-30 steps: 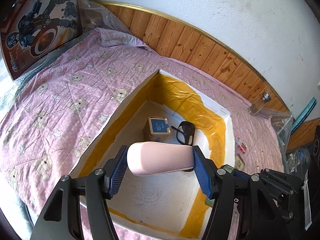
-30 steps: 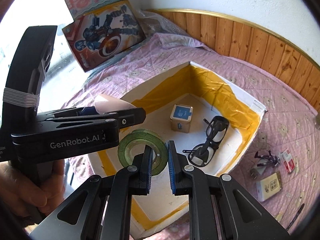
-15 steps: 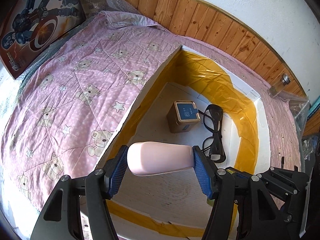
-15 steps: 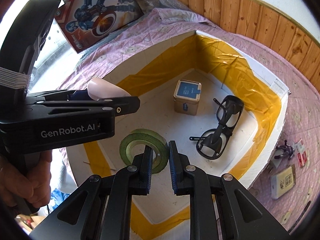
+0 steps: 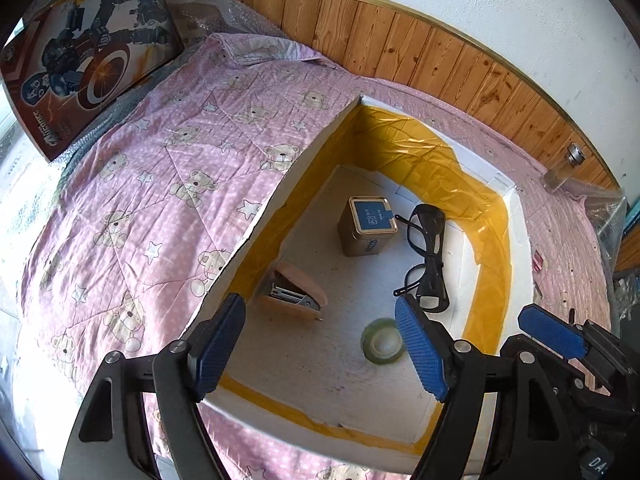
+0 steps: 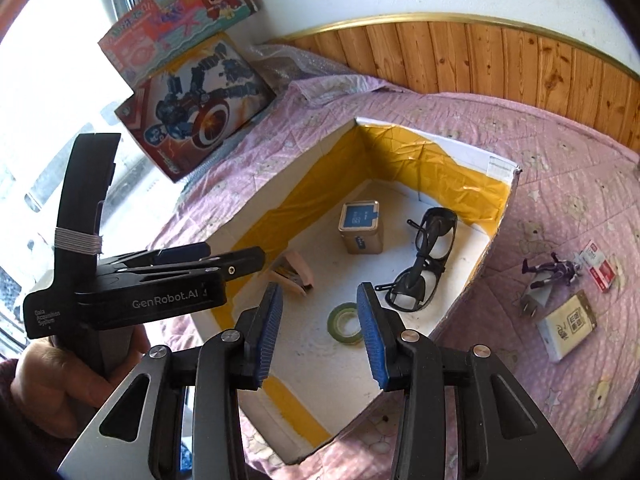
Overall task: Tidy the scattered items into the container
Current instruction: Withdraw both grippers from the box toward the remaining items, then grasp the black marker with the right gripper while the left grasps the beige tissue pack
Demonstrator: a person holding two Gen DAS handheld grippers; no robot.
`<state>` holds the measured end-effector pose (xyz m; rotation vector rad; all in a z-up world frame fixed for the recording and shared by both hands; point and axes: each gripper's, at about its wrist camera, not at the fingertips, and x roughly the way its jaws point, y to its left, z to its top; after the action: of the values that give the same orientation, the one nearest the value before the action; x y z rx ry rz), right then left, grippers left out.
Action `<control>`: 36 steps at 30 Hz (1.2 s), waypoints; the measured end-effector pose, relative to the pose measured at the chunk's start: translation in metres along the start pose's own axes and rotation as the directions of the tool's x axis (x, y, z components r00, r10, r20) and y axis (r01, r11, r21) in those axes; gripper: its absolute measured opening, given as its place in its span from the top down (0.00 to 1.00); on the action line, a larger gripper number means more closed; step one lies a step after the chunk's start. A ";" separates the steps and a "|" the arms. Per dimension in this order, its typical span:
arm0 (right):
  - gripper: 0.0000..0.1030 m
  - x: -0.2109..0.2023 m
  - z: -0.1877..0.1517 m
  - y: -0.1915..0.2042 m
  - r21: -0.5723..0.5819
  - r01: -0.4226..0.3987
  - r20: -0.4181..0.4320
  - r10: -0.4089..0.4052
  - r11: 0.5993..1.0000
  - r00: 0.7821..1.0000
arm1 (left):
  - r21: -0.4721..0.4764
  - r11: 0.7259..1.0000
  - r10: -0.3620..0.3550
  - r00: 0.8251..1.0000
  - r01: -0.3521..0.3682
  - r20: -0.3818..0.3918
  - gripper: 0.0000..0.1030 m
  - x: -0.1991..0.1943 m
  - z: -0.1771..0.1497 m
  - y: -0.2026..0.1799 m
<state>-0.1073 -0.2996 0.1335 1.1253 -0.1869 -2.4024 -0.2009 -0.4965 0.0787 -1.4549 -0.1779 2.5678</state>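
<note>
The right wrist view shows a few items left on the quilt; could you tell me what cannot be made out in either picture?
- Print on the white card box and the red-and-white packet: too small and blurred, right wrist view.
- The stapler: its inner end is hidden behind the left gripper, right wrist view.
- Items right of the container: cut off by the fisheye edge and the right gripper, left wrist view.

— What can you read from here?

— On my left gripper (image 6: 224, 258), seen from the right wrist, white letters say "GenRobot.AI", and small print on its handle reads "Data Acquisition System".

— Anything else?

— The robot toy box (image 6: 192, 108), the pink toy box (image 6: 176, 20) and the small white box (image 6: 566, 328) carry print I cannot make out.
</note>
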 end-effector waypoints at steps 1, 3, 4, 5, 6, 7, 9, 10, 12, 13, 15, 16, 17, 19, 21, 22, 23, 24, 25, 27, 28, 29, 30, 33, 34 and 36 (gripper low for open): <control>0.60 -0.009 -0.001 0.002 -0.009 -0.007 0.022 0.007 1.000 1.000 | -0.002 1.000 0.001 1.000 -0.001 0.010 0.24 -0.007 -0.002 -0.002; 0.60 -0.025 -0.006 0.004 -0.027 -0.003 0.059 0.005 1.000 0.998 | -0.005 1.000 0.007 0.999 -0.007 0.037 0.24 -0.021 -0.006 -0.007; 0.60 -0.033 -0.009 0.005 -0.035 -0.002 0.077 0.004 0.999 0.997 | -0.006 1.000 0.009 0.999 -0.008 0.047 0.24 -0.027 -0.009 -0.010; 0.60 -0.042 -0.013 0.005 -0.046 0.002 0.096 0.003 0.999 0.995 | -0.005 1.000 0.006 0.998 -0.006 0.058 0.24 -0.034 -0.012 -0.013; 0.60 -0.050 -0.017 0.006 -0.058 0.011 0.114 -0.004 0.998 0.993 | 0.000 1.000 0.004 0.998 -0.004 0.070 0.24 -0.040 -0.014 -0.018; 0.60 -0.057 -0.022 0.005 -0.069 0.021 0.132 -0.012 0.997 0.991 | 0.008 1.000 0.004 0.996 -0.005 0.084 0.24 -0.047 -0.017 -0.023; 0.58 -0.072 -0.031 0.001 -0.082 0.042 0.164 -0.028 0.996 0.986 | 0.036 0.999 -0.003 0.994 -0.001 0.111 0.24 -0.059 -0.024 -0.037; 0.57 -0.079 -0.036 -0.002 -0.082 0.052 0.175 -0.037 0.995 0.984 | 0.056 0.998 -0.010 0.992 0.003 0.123 0.24 -0.064 -0.028 -0.045; 0.56 -0.091 -0.046 -0.010 -0.069 0.064 0.194 -0.050 0.996 0.980 | 0.106 0.994 -0.025 0.988 0.009 0.150 0.24 -0.074 -0.036 -0.063; 0.56 -0.097 -0.050 -0.015 -0.055 0.067 0.201 -0.054 0.996 0.978 | 0.134 0.991 -0.037 0.987 0.016 0.158 0.24 -0.077 -0.041 -0.073; 0.56 -0.107 -0.061 -0.028 -0.018 0.071 0.214 -0.066 0.997 0.975 | 0.187 0.981 -0.081 0.984 0.052 0.156 0.24 -0.082 -0.050 -0.094; 0.56 -0.112 -0.067 -0.036 0.003 0.080 0.219 -0.079 0.997 0.973 | 0.211 0.975 -0.104 0.984 0.072 0.147 0.24 -0.083 -0.054 -0.105; 0.56 -0.115 -0.073 -0.045 0.026 0.086 0.221 -0.090 0.996 0.971 | 0.235 0.968 -0.126 0.982 0.091 0.138 0.24 -0.083 -0.057 -0.116; 0.56 -0.124 -0.086 -0.066 0.087 0.097 0.224 -0.114 0.991 0.968 | 0.284 0.951 -0.163 0.980 0.124 0.117 0.25 -0.082 -0.065 -0.140; 0.56 -0.129 -0.099 -0.091 0.156 0.120 0.216 -0.152 0.980 0.964 | 0.327 0.935 -0.175 0.980 0.136 0.092 0.25 -0.077 -0.069 -0.162; 0.56 -0.132 -0.106 -0.104 0.192 0.129 0.212 -0.170 0.973 0.962 | 0.343 0.927 -0.187 0.980 0.151 0.073 0.25 -0.073 -0.071 -0.173; 0.56 -0.135 -0.113 -0.117 0.227 0.140 0.206 -0.188 0.964 0.960 | 0.358 0.919 -0.197 0.979 0.164 0.058 0.25 -0.070 -0.072 -0.184; 0.56 -0.137 -0.119 -0.130 0.262 0.158 0.195 -0.213 0.952 0.957 | 0.377 0.910 -0.205 0.978 0.172 0.047 0.25 -0.066 -0.074 -0.195; 0.56 -0.140 -0.125 -0.144 0.297 0.174 0.183 -0.235 0.939 0.955 | 0.399 0.899 -0.212 0.977 0.180 0.036 0.25 -0.062 -0.075 -0.206; 0.56 -0.144 -0.136 -0.169 0.365 0.188 0.167 -0.263 0.912 0.950 | 0.437 0.881 -0.208 0.978 0.180 0.016 0.25 -0.050 -0.078 -0.227; 0.56 -0.146 -0.141 -0.181 0.394 0.199 0.158 -0.279 0.897 0.947 | 0.450 0.874 -0.208 0.978 0.185 0.003 0.25 -0.042 -0.078 -0.237; 0.56 -0.148 -0.144 -0.192 0.417 0.212 0.149 -0.297 0.884 0.943 | 0.461 0.866 -0.213 0.977 0.195 -0.014 0.24 -0.034 -0.078 -0.245; 0.56 -0.149 -0.147 -0.202 0.439 0.221 0.144 -0.311 0.871 0.939 | 0.468 0.861 -0.208 0.978 0.197 -0.029 0.24 -0.024 -0.077 -0.253; 0.56 -0.155 -0.155 -0.233 0.498 0.242 0.127 -0.346 0.833 0.930 | 0.492 0.846 -0.200 0.977 0.207 -0.066 0.24 0.001 -0.076 -0.278; 0.56 -0.157 -0.157 -0.243 0.516 0.250 0.121 -0.358 0.819 0.926 | 0.502 0.839 -0.198 0.977 0.208 -0.075 0.24 0.009 -0.076 -0.286; 0.56 -0.161 -0.160 -0.262 0.548 0.260 0.111 -0.377 0.795 0.920 | 0.523 0.827 -0.187 0.978 0.207 -0.092 0.24 0.026 -0.075 -0.300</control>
<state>0.0063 0.0190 0.0574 1.1913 -0.8365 -2.8803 -0.1194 -0.1970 0.0774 -1.1928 0.3489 2.1739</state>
